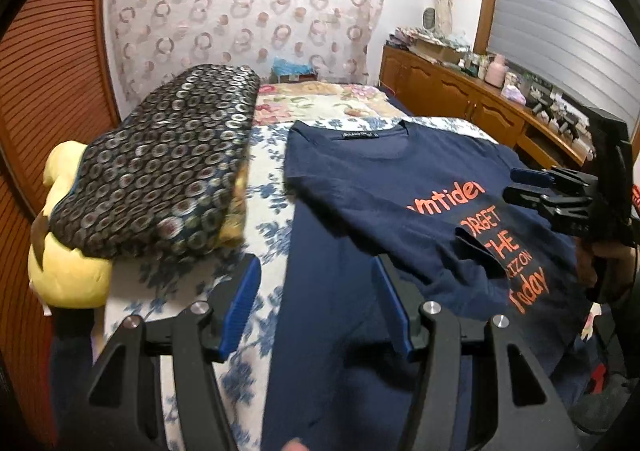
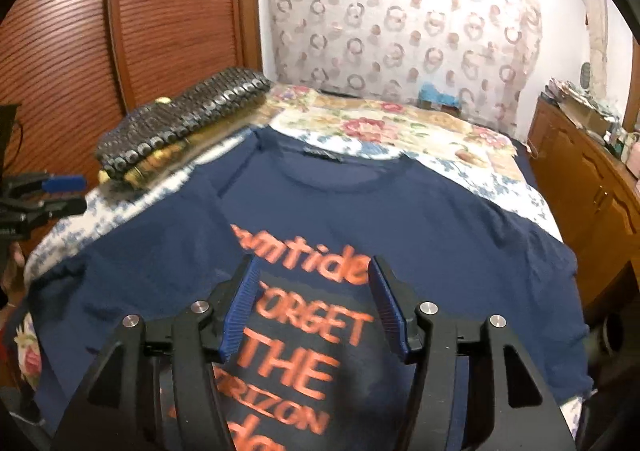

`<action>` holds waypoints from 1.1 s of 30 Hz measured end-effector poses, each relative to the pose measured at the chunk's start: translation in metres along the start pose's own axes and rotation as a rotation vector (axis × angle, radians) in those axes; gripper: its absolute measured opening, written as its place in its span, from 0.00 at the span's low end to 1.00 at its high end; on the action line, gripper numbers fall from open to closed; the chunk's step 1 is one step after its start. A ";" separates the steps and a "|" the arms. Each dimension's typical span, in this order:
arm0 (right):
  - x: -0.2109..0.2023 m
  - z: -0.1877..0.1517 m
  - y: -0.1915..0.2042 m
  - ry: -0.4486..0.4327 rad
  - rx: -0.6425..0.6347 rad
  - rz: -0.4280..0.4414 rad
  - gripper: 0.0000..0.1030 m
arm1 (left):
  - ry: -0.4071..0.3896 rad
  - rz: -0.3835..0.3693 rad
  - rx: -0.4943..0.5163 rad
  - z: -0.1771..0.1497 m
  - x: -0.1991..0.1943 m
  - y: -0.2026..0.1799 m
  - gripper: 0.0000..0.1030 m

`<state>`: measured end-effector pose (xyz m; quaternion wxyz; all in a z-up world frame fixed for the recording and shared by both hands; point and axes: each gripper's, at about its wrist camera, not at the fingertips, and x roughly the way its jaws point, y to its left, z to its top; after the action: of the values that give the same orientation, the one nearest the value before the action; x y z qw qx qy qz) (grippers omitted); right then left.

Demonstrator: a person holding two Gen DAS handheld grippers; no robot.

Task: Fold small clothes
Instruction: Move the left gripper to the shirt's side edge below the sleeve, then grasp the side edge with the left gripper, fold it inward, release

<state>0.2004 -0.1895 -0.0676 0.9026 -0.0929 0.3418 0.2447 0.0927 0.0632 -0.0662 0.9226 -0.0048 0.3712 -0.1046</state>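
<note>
Left claw [image 1: 316, 303] and right claw [image 2: 316, 303] both parted, empty, above the navy T-shirt [image 2: 360, 207].

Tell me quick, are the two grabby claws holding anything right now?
Left gripper: jaws open, holding nothing, over the edge of the navy T-shirt.
Right gripper: jaws open, holding nothing, over the shirt's orange lettering.

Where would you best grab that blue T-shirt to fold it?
Probably at a loose edge, not the flat middle. The T-shirt lies spread on the bed, collar at the far end. One side already lies folded across the print, so take the other long side edge, sliding one finger under from the side.
</note>
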 end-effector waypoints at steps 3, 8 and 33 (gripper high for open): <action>0.004 -0.011 -0.011 0.040 -0.010 -0.005 0.56 | 0.030 -0.005 0.004 0.008 0.019 -0.004 0.55; 0.014 -0.028 -0.028 0.107 -0.016 -0.031 0.56 | 0.074 -0.020 0.021 0.022 0.050 -0.012 0.55; 0.026 -0.037 -0.032 0.173 0.005 -0.039 0.56 | 0.208 -0.034 0.090 0.073 0.131 -0.023 0.06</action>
<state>0.2125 -0.2198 -0.1123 0.8746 -0.1181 0.4171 0.2171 0.2303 0.0101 -0.1012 0.8766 0.0415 0.4596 -0.1366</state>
